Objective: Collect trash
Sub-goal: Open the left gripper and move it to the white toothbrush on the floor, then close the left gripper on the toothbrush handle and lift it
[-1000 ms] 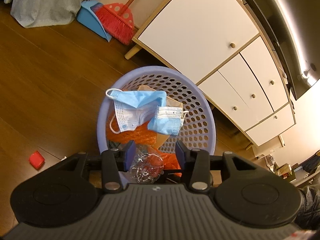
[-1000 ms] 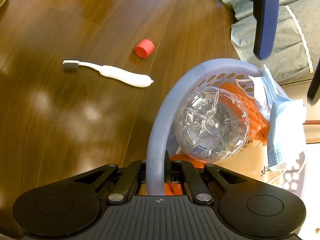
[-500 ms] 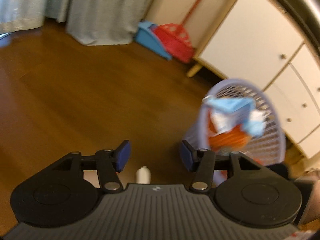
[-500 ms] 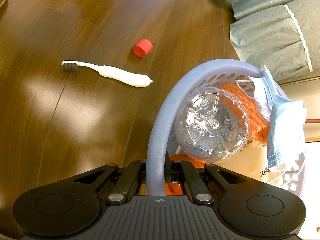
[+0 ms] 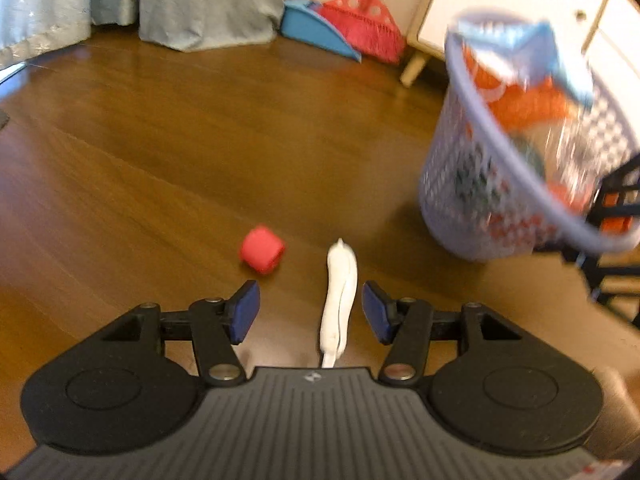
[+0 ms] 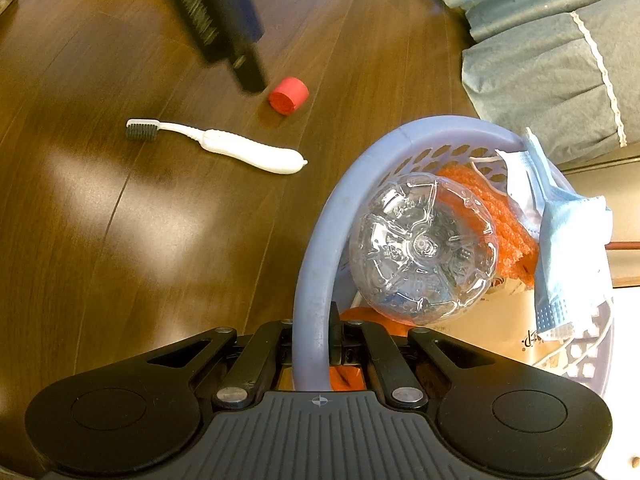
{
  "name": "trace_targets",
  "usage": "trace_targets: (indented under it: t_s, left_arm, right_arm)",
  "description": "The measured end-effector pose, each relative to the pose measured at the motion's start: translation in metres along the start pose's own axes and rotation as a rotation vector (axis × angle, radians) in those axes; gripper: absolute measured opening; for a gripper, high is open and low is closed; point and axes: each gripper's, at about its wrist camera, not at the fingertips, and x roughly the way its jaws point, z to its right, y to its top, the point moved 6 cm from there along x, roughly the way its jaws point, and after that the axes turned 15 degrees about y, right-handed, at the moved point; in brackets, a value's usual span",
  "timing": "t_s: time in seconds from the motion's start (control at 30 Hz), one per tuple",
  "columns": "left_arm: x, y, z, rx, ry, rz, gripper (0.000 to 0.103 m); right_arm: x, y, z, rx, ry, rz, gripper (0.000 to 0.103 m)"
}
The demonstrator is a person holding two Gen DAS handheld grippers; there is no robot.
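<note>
A white toothbrush (image 5: 339,292) (image 6: 236,147) lies on the wooden floor, its handle running up between the fingers of my open left gripper (image 5: 310,312), which hovers above it. A red bottle cap (image 5: 262,249) (image 6: 288,95) rests just beyond and left of the toothbrush. My right gripper (image 6: 320,340) is shut on the rim of the lilac trash basket (image 6: 316,264) (image 5: 480,208). Inside the basket are a clear plastic bottle (image 6: 424,244), orange netting (image 6: 500,208) and blue face masks (image 6: 568,240). The left gripper's body shows blurred at the top of the right wrist view.
A red broom (image 5: 368,20) and blue dustpan (image 5: 316,32) lean by the white cabinet (image 5: 520,4) at the back. Grey curtains (image 5: 192,0) hang to the floor at the far left. Grey bedding (image 6: 560,60) lies beside the basket.
My left gripper has left the basket, where it dropped the clear bottle, and swung down to the floor over the toothbrush. The right gripper has kept hold of the basket rim.
</note>
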Motion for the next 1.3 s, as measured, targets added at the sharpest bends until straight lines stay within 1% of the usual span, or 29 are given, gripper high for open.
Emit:
trace_targets:
  t_s: [0.13,0.2,0.27,0.33,0.47,0.63,0.73,0.9,0.97,1.1,1.17,1.3]
  left_arm:
    - [0.016,-0.019,0.008,0.052,0.004,-0.027,0.051]
    - [0.024,-0.025,0.01,0.075,0.005,-0.037,0.048]
    - [0.03,-0.029,0.013,0.102,0.008,-0.04,0.042]
    - [0.034,-0.034,0.017,0.122,-0.001,-0.045,0.039]
    - [0.043,-0.038,0.022,0.143,-0.016,-0.063,0.039]
    - [0.051,-0.037,0.029,0.163,-0.023,-0.072,0.036]
    - [0.058,-0.032,0.033,0.181,-0.022,-0.078,0.031]
    - [0.064,-0.029,0.041,0.206,-0.024,-0.079,0.03]
    - [0.066,-0.03,0.043,0.214,-0.025,-0.084,0.026]
    - [0.066,-0.031,0.044,0.224,-0.022,-0.086,0.022]
    - [0.066,-0.031,0.044,0.227,-0.02,-0.086,0.018]
    - [0.066,-0.03,0.043,0.232,-0.021,-0.092,0.016]
  right_arm:
    - [0.0,0.001,0.0,0.0,0.001,0.001,0.0]
    - [0.0,0.001,0.0,0.0,0.001,0.0,0.0]
    - [0.0,0.001,0.0,0.001,0.002,0.001,0.0]
    - [0.0,0.001,-0.001,-0.001,0.001,0.001,0.0]
    - [0.001,0.001,-0.001,-0.001,0.001,0.001,0.0]
    - [0.002,0.001,-0.001,-0.001,0.001,0.0,0.0]
    - [0.003,0.002,0.0,-0.001,0.002,-0.002,0.0]
    - [0.002,0.002,-0.001,-0.001,0.002,-0.003,0.0]
    - [0.002,0.002,-0.001,-0.002,0.003,-0.003,0.0]
    - [0.002,0.002,-0.001,0.0,0.002,-0.003,0.0]
    - [0.002,0.001,-0.002,-0.001,0.003,-0.003,0.0]
    - [0.002,0.001,-0.002,0.0,0.003,-0.003,0.0]
